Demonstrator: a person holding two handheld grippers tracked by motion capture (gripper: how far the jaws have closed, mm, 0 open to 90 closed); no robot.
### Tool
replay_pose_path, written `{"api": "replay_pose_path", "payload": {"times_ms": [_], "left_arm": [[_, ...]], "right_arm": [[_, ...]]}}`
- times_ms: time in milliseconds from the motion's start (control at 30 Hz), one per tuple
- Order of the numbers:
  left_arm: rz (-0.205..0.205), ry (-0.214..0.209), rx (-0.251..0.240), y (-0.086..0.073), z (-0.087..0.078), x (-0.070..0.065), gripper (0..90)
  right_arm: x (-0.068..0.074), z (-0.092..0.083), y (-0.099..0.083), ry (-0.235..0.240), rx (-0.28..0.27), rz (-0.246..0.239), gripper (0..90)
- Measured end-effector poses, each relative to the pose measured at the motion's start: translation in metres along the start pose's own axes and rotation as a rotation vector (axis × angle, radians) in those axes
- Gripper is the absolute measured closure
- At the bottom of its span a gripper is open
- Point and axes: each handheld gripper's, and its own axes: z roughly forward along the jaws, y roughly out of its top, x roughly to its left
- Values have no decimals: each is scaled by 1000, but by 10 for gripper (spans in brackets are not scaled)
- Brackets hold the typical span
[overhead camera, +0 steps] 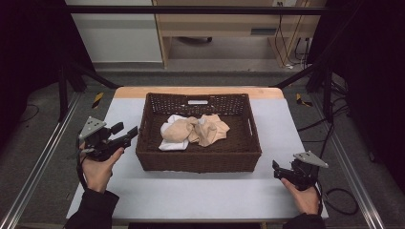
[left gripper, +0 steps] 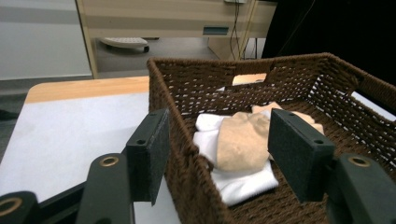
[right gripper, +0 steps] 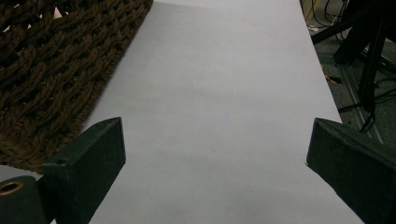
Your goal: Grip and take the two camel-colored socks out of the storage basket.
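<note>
A pale grey tabletop (overhead camera: 200, 191) stands on grey floor, with a wooden cabinet behind. One brown wicker basket (overhead camera: 198, 160) holds two crumpled cloths: beige (overhead camera: 203, 128) over white (overhead camera: 169, 143). Left claw (overhead camera: 129, 135) gapes at the basket's rim; right claw (overhead camera: 276, 168) gapes, empty.

One basket (overhead camera: 198, 160), two tongs, several crumpled cloths (overhead camera: 193, 130).
</note>
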Motion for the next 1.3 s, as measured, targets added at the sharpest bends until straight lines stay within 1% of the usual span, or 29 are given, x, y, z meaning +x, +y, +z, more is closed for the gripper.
{"api": "replay_pose_path", "payload": {"times_ms": [133, 200, 233, 267, 300, 333, 367, 400, 433, 567, 633, 667, 767, 833, 1000, 1067, 1133, 1233, 1300], "left_arm": [[1, -9, -9, 9, 7, -5, 387], [2, -9, -7, 11, 8, -6, 387], [4, -12, -2, 15, 12, -9, 387], [4, -12, -2, 15, 12, -9, 387], [10, -11, 2, 19, 17, -12, 387], [10, -11, 2, 19, 17, -12, 387], [16, -13, 11, 23, 22, -15, 387], [16, -13, 11, 23, 22, -15, 387], [22, -15, 15, 27, 27, -17, 387], [27, -13, 17, 31, 34, -21, 386], [36, -15, 23, 34, 41, -26, 386], [36, -15, 23, 34, 41, -26, 386], [54, -12, 35, 39, 51, -31, 386], [56, -12, 34, 40, 54, -32, 386], [74, -8, 54, 46, 67, -38, 386], [83, -7, 61, 48, 76, -41, 385], [89, -6, 64, 49, 78, -42, 385], [102, -7, 73, 48, 88, -43, 385], [107, -2, 91, 48, 97, -43, 385]], "right_arm": [[0, 0, 0, 0, 2, -3, 48], [0, 1, 0, -1, 1, -5, 48], [1, 1, 0, -2, 3, -12, 49], [1, 1, 0, -2, 3, -12, 49], [2, 1, 0, -1, 6, -17, 51], [2, 1, 0, -1, 6, -17, 51], [2, 1, 0, -1, 6, -17, 51], [2, 1, 0, -1, 6, -17, 51], [2, 1, 0, -1, 4, -15, 51], [1, 1, 0, 0, 0, -11, 51], [1, 1, 0, 0, -2, -11, 52], [1, 1, 0, 0, -2, -11, 52], [1, 2, 0, 5, -6, -10, 54], [1, 2, 0, 6, -8, -6, 54], [1, 2, 0, 17, -9, -3, 54], [2, 2, 0, 17, -13, -7, 53], [2, 3, 0, 18, -13, -6, 53], [2, 3, 0, 21, -13, -4, 53], [2, 4, 0, 23, -12, -3, 53]]}}
